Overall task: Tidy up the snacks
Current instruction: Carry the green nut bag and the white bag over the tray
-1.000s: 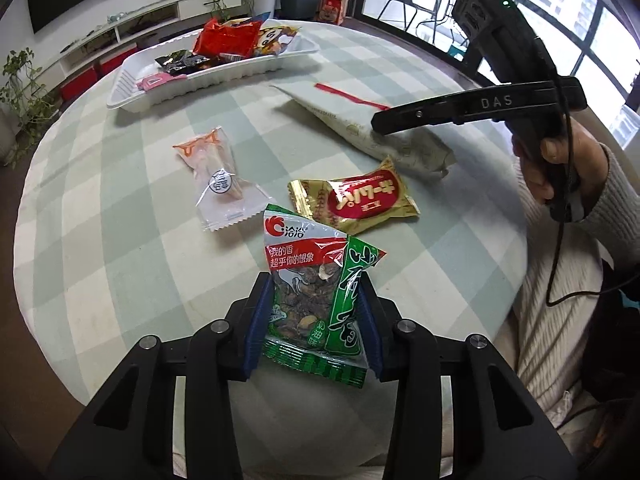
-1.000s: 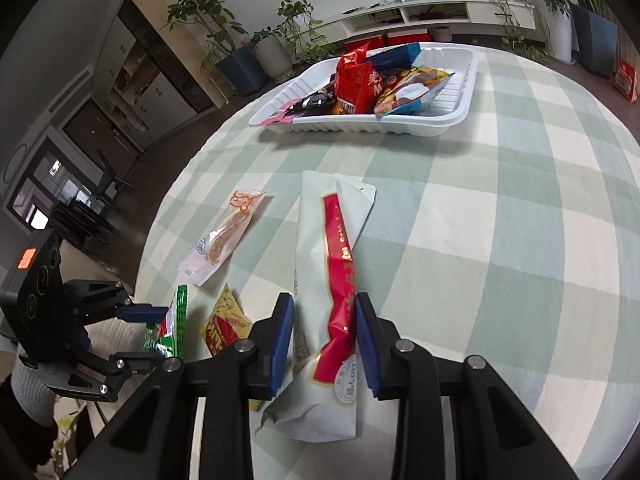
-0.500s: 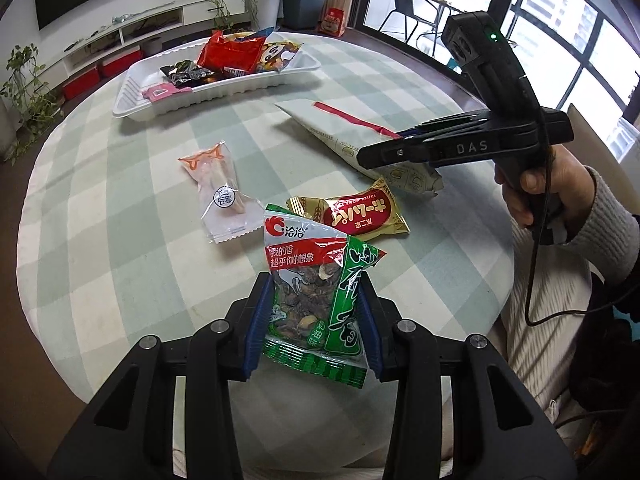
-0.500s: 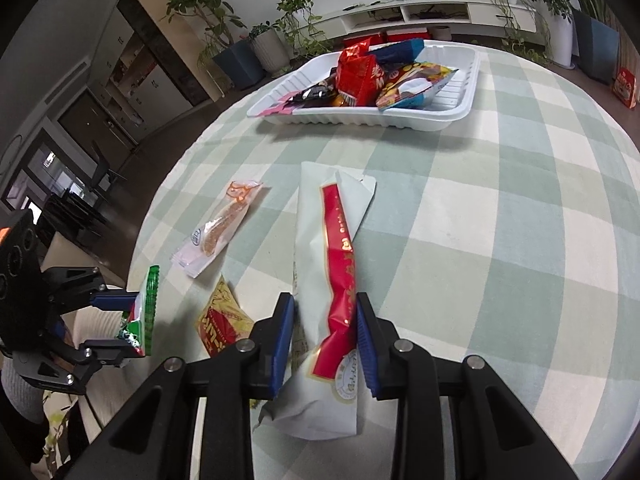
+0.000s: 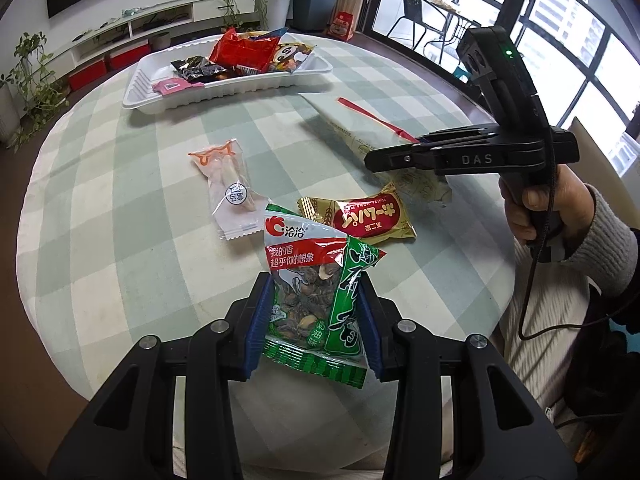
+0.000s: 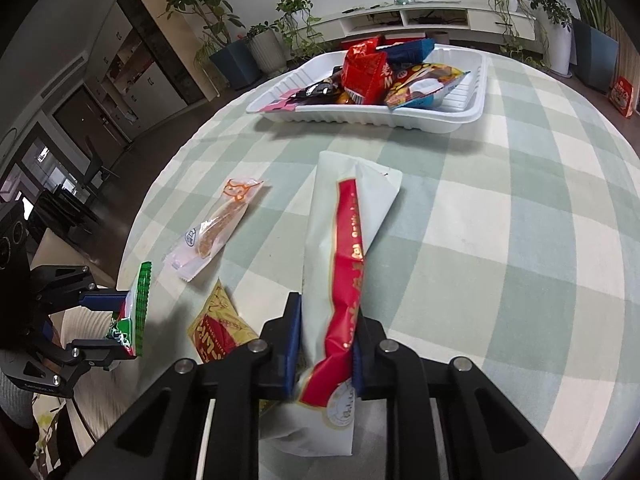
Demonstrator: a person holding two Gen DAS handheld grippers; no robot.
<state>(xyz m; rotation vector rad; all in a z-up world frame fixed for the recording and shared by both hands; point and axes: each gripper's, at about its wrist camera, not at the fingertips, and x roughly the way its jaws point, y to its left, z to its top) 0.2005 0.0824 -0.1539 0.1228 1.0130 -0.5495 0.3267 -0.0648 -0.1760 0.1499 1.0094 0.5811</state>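
Observation:
My left gripper is shut on a green and red sunflower-seed packet, held just above the near edge of the round table; the right wrist view shows that packet edge-on at the left. My right gripper is closing tight on the near end of a long white packet with a red stripe, and its pads squeeze the wrapper. The far end of the packet rests on the cloth. In the left wrist view the right gripper stands side-on over the white packet.
A white tray with several snack packets stands at the far side of the table. A gold and red packet and a clear packet with orange print lie loose on the checked cloth. A hand and sleeve hold the right gripper.
The right jaws have drawn closer together, pinching the white packet narrower. The left gripper keeps its hold on the seed packet with hardly any movement.

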